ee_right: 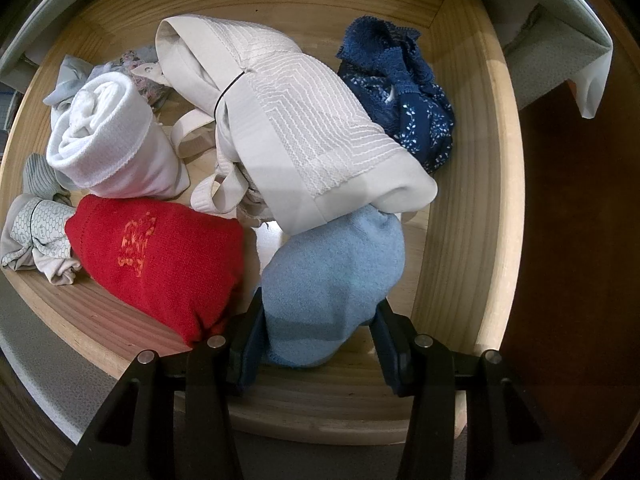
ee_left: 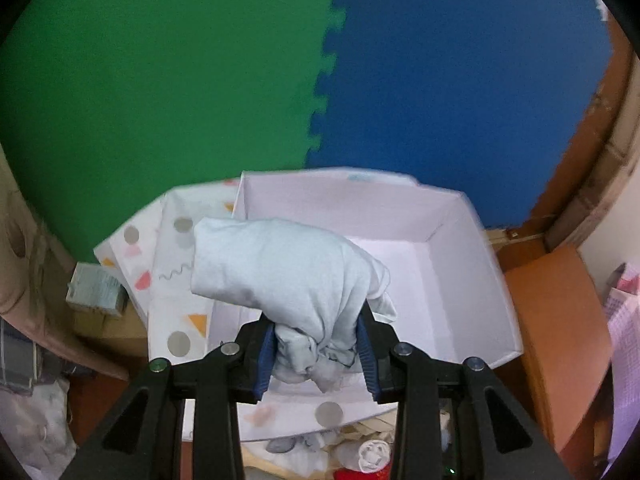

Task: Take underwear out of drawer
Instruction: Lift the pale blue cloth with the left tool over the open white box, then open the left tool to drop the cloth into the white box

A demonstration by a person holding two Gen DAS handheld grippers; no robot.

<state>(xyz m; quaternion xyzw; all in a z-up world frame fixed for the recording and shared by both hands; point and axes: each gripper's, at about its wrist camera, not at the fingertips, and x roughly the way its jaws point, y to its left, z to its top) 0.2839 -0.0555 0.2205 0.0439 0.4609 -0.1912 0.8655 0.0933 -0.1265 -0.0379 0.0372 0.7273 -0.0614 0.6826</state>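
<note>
Underwear is filling the wooden drawer (ee_right: 460,216) below our right claw (ee_right: 320,344): a light blue piece (ee_right: 336,276) near the front edge, a red piece (ee_right: 160,256) beside it, a white roll (ee_right: 112,144) toward the left side, a beige ribbed garment (ee_right: 304,132) in the middle and a dark blue lace piece (ee_right: 404,92) in the far right corner. We are clenching the right claw on the light blue piece, pads pressing its sides. Our left claw (ee_left: 316,356) is gripping a bunched pale grey piece (ee_left: 288,272) over an open white box (ee_left: 460,248), with green (ee_left: 160,80) and blue (ee_left: 460,80) floor mats beyond.
</note>
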